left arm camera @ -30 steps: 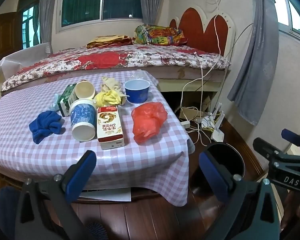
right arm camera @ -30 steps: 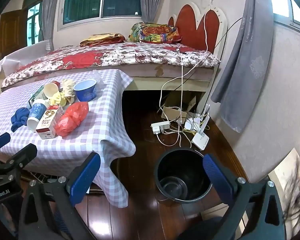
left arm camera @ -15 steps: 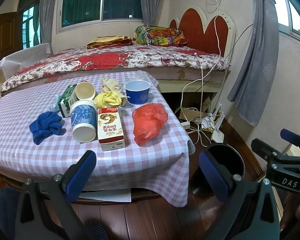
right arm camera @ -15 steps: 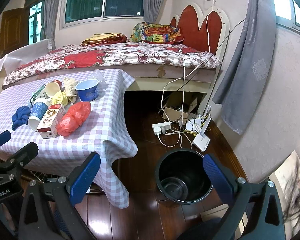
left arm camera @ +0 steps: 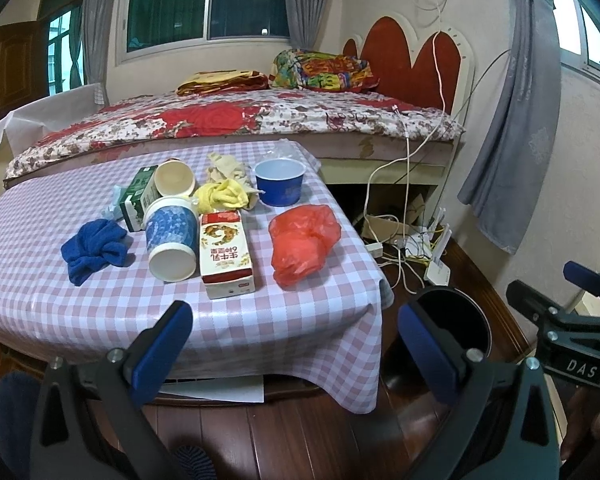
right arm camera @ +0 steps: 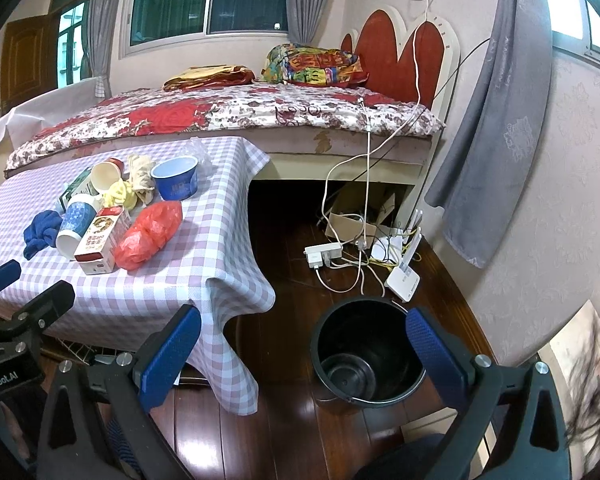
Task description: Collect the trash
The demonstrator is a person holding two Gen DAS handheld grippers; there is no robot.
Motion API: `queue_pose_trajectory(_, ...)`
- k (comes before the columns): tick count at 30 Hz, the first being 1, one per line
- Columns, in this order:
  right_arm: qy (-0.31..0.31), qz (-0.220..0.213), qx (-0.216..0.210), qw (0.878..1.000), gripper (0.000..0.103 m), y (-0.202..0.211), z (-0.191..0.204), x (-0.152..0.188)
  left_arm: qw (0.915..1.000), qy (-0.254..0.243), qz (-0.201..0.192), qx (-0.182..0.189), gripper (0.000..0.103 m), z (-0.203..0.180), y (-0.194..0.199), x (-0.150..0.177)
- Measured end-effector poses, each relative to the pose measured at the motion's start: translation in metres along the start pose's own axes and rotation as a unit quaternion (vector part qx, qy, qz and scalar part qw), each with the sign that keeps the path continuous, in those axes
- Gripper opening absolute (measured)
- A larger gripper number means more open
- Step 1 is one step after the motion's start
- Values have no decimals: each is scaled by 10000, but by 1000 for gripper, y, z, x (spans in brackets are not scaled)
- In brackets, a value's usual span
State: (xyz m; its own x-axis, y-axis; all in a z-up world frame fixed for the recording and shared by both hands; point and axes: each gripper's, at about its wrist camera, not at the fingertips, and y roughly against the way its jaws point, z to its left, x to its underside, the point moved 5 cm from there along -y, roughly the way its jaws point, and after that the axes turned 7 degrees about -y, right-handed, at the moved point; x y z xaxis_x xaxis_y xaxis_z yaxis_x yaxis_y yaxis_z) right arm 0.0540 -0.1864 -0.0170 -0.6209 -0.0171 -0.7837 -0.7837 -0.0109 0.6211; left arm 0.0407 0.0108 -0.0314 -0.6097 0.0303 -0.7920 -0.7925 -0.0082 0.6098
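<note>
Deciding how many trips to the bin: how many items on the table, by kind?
Paper cups: 2
Blue bowl: 1
Cartons: 2
Cloths or rags: 3
Red plastic bag: 1
Clear wrapper: 1
Total: 10

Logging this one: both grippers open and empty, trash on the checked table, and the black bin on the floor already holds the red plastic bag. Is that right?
Not quite. The red plastic bag lies on the checked table, beside the milk carton. The right wrist view looks down into the black bin on the floor and shows it bare inside. The rest stands: left gripper and right gripper are both open and empty.
</note>
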Motion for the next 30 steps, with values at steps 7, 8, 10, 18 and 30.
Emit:
queue_pose_trajectory(7, -4, 0, -7, 10000, 103, -1, 0, 2, 10000, 14, 1, 2, 103, 2, 0, 2)
queue_pose_trajectory(8, -2, -4, -6, 10000, 103, -1, 0, 2, 10000, 12, 6, 11, 103, 1, 0, 1)
queue_pose_trajectory(10, 3, -2, -2, 10000, 103, -1, 0, 2, 10000, 20, 10, 12, 103, 2, -1, 2)
queue_pose_trajectory(18, 8, 4, 4, 10000, 103, -1, 0, 3, 10000, 31, -3, 1, 103, 3, -2, 6)
queue_pose_trajectory(30, 10, 6, 6, 10000, 103, -1, 1, 3, 10000, 43, 18, 9, 103, 3, -2, 8)
